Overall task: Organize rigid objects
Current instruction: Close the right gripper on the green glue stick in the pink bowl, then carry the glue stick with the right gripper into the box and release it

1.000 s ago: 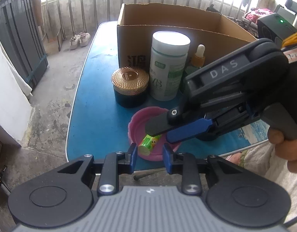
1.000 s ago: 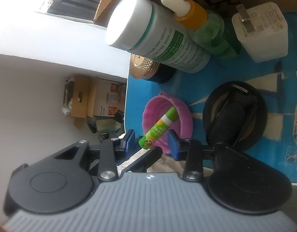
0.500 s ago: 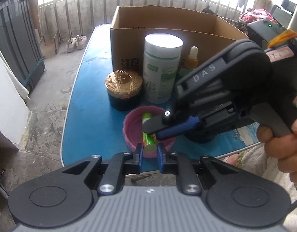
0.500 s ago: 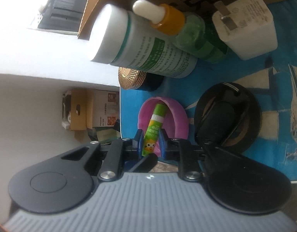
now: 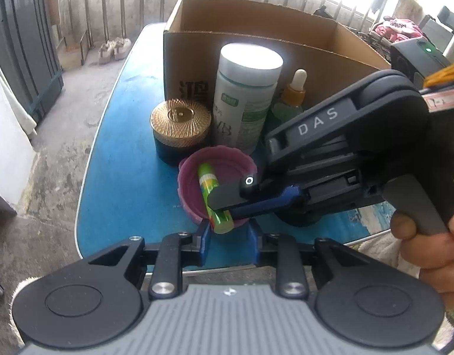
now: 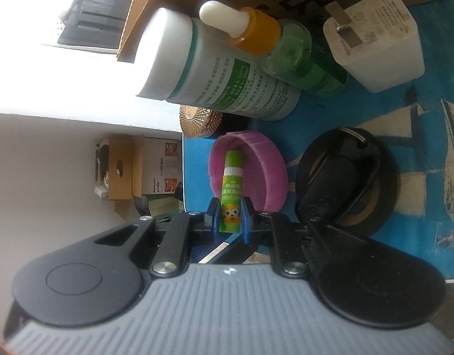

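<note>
Two grippers are used | right gripper [image 6: 229, 221] is squeezed on the green stick [image 6: 231, 190], lifted from the pink lid [image 6: 250, 171] near the table [image 5: 123, 136] edge | left gripper [image 5: 228, 238] is parted, empty.

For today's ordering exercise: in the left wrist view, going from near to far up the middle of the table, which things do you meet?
Green tube → pink dish → white bottle → cardboard box.
</note>
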Motion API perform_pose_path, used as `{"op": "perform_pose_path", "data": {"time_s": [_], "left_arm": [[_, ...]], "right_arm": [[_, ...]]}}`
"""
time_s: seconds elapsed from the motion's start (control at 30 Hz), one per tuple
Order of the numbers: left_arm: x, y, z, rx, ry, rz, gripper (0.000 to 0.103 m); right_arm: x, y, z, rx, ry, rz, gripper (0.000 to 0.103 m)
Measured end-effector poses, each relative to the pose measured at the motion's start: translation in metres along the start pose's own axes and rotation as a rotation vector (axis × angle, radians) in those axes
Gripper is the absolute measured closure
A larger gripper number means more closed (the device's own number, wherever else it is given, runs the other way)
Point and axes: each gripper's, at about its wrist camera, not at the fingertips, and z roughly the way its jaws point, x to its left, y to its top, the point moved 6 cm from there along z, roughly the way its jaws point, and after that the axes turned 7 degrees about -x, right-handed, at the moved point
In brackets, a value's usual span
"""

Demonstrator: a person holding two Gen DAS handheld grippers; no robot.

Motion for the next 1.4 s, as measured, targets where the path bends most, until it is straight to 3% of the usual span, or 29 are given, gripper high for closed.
{"op": "perform_pose_path", "data": {"time_s": [0.07,0.53,0.67,0.83,0.97,1.1,1.4], "left_arm": [[0.001,-0.001,-0.001,0.003,0.015,-0.008,0.086],[-0.004,0.003,-0.023,-0.047,0.023,0.026,0.087],[-0.016,0.008,-0.046,-0.100,0.035,0.052,0.087],[-0.027,0.037,-0.075,-0.199,0.042,0.104,0.087],[-0.034,0.076,-0.086,-0.255,0.026,0.139,0.087],[-0.039,0.121,-0.073,-0.259,-0.018,0.142,0.086],[-0.026,0.213,0.037,-0.049,-0.100,0.088,0.086]], "right_arm": [[0.001,0.000,0.001,-0.001,0.000,-0.004,0.091],[0.015,-0.011,-0.015,-0.026,0.101,-0.015,0.089],[0.028,-0.014,-0.036,-0.057,0.149,-0.053,0.089],[0.068,-0.010,-0.072,-0.149,0.203,-0.179,0.089],[0.091,0.017,-0.102,-0.223,0.245,-0.233,0.088],[0.109,0.058,-0.114,-0.277,0.242,-0.257,0.088],[0.086,0.178,-0.088,-0.261,0.128,-0.146,0.088]]}}
